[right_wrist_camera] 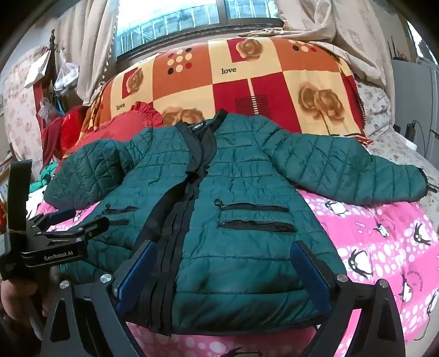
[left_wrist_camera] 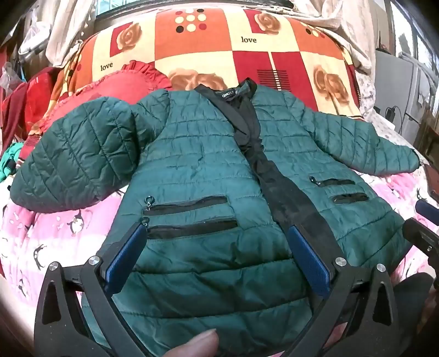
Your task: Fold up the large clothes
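Observation:
A dark green quilted jacket (left_wrist_camera: 208, 164) with a black zipper band lies face up on the bed, sleeves spread to both sides, collar toward the far end. It also shows in the right wrist view (right_wrist_camera: 247, 219). My left gripper (left_wrist_camera: 216, 233) is open and empty, hovering over the jacket's lower left front by the pocket zippers. My right gripper (right_wrist_camera: 222, 250) is open and empty over the lower right front near the hem. The left gripper's body (right_wrist_camera: 55, 241) shows at the left of the right wrist view.
The bed has a pink penguin-print cover (right_wrist_camera: 384, 241). A red, orange and cream "love" blanket (left_wrist_camera: 219, 46) is piled at the head. A red frilled pillow (left_wrist_camera: 115, 85) lies under the left sleeve. Curtains and a window (right_wrist_camera: 178, 19) stand behind.

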Tool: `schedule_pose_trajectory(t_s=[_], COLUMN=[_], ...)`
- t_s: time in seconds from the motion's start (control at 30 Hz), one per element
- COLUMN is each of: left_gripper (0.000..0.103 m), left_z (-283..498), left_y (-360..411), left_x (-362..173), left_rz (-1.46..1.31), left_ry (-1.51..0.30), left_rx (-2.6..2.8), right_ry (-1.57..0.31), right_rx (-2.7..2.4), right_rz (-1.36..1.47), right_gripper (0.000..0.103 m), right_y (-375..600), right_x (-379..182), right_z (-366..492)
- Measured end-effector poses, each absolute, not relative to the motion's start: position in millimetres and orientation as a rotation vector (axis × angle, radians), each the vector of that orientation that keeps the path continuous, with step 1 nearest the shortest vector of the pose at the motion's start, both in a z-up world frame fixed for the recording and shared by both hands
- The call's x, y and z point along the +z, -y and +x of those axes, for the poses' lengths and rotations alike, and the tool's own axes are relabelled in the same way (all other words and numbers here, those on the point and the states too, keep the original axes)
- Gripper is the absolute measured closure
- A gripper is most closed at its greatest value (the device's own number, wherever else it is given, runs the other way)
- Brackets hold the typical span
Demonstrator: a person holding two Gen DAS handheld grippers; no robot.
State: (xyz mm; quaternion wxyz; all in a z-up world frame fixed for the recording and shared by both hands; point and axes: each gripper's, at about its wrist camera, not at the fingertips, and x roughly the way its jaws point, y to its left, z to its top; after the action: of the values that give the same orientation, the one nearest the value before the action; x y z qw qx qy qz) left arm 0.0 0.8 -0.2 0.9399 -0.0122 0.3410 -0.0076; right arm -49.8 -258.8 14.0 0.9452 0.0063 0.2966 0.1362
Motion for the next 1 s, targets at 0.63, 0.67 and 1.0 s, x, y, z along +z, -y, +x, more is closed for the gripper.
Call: schedule_pose_trajectory(t_s=[0.63, 0.67, 1.0], left_gripper=[0.000, 0.000, 0.000], left_z=[-1.1, -1.1, -0.7], left_y=[1.7, 1.8, 0.2], left_x=[-4.6, -4.6, -7.1], left_rz=[-0.008, -0.007, -0.004], left_ry=[-0.703, -0.703, -0.704], left_rx=[-0.009, -0.010, -0.009], right_ry=[-0.608, -0.608, -0.613], right_rx=[0.272, 0.271, 0.272], right_rz=[-0.006, -0.006, -0.014], right_gripper=[0.006, 0.006, 0.006], right_y=[255.0, 254.3, 253.5], right_x=[12.4, 12.5, 11.8], right_z=[-48.3, -48.4, -47.2])
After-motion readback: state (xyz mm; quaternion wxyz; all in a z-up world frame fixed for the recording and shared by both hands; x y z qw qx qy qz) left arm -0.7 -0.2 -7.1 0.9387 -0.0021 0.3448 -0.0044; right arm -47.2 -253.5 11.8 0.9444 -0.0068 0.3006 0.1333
